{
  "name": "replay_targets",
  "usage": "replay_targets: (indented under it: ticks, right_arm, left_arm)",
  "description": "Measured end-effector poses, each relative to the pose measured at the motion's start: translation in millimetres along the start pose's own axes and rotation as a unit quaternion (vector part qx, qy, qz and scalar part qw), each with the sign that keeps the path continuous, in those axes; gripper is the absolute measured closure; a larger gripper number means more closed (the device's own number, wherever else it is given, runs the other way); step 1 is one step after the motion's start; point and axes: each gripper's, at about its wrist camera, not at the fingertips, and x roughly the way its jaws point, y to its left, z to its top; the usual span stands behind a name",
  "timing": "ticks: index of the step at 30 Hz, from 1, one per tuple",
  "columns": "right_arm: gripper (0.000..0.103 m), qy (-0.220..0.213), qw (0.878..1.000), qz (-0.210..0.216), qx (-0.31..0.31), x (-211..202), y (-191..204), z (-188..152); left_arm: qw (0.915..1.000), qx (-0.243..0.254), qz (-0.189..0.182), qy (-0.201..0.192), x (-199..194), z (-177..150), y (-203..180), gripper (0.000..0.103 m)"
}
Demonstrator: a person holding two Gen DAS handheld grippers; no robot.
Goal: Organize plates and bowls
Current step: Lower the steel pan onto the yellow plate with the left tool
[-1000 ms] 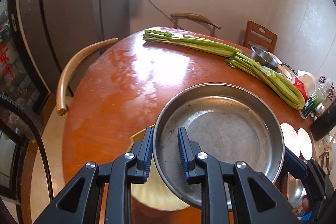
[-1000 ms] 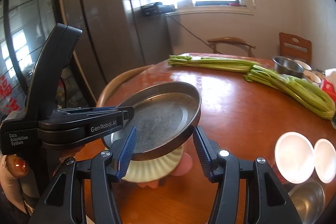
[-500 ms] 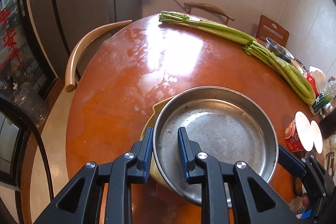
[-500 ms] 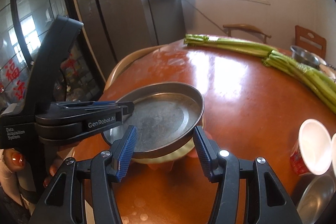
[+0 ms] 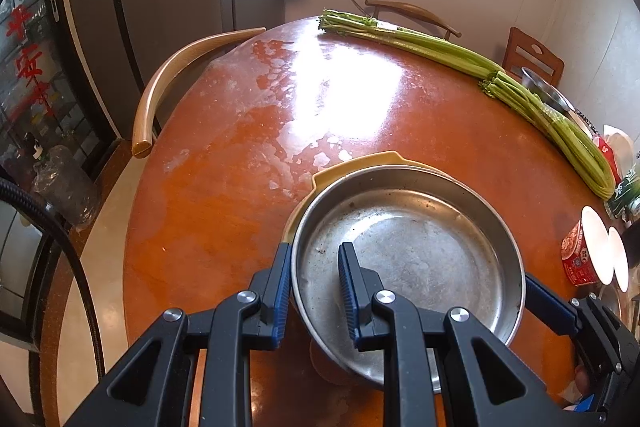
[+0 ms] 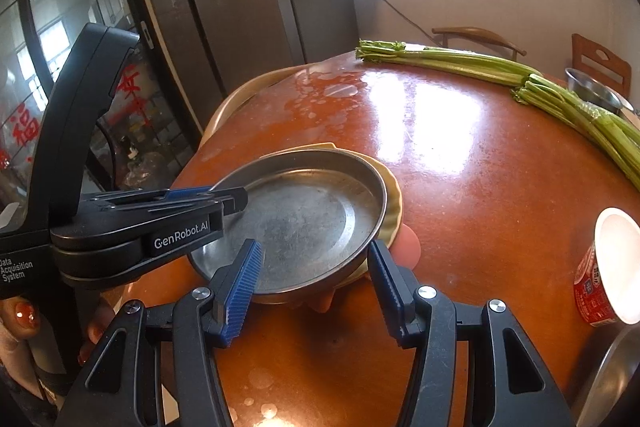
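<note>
Steel plate (image 5: pixel 420 247), round, scuffed (dark specks), over yellow dish (image 5: pixel 360 161)

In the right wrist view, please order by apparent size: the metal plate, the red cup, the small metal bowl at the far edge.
1. metal plate, largest.
2. red cup.
3. small metal bowl, smallest, though it is farthest from the camera, so its real size is unsure.

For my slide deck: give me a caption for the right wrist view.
Both grippers, left gripper and right gripper, hold a steel pan above a yellow dish on the round table.
</note>
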Motion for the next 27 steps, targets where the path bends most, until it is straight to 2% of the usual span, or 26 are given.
replay_targets:
  ticks: [8, 16, 27]
  right_arm:
    - [0.045, 0.002, 1.0, -0.004, 0.007, 10.3, -3.1, 2.4]
    - [0.045, -0.006, 1.0, -0.028, 0.007, 14.5, -8.8, 2.6]
    - [0.045, -0.016, 0.999, -0.04, 0.008, 15.0, -14.8, 2.6]
  left_arm:
    - [1.0, -0.004, 0.001, 0.0, 6.7, 0.4, 1.7, 0.079]
    - [1.0, 0.003, 0.006, -0.001, 12.3, 0.3, -5.1, 0.08]
    - [0.9998, -0.02, -0.005, 0.0, 11.0, 2.1, 7.6, 0.079]
